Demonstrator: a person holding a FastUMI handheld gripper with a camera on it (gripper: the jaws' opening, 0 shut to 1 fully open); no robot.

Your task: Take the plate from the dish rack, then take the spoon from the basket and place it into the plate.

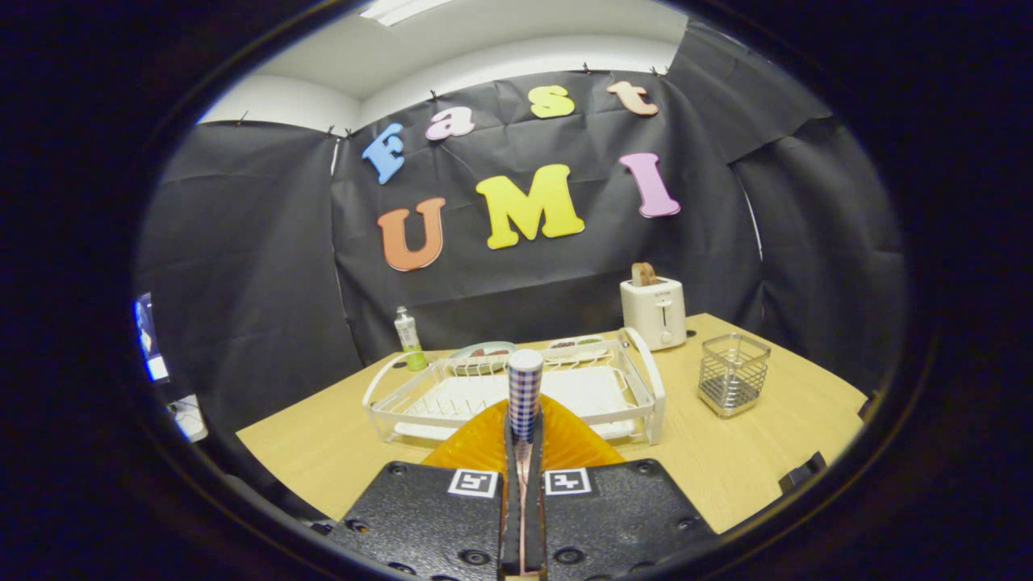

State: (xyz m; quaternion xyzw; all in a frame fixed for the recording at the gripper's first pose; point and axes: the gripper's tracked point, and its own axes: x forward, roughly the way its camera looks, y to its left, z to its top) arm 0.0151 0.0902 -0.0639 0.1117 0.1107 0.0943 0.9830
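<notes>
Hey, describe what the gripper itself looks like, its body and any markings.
The gripper has two broad, flat, textured plates side by side, each carrying a square black-and-white fiducial marker near its front inner corner. Round screw heads dot the plates, and two narrow fingers run forward between them.

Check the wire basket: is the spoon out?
Out. The spoon stands clamped between the gripper fingers, above the orange plate; basket looks empty.
</notes>
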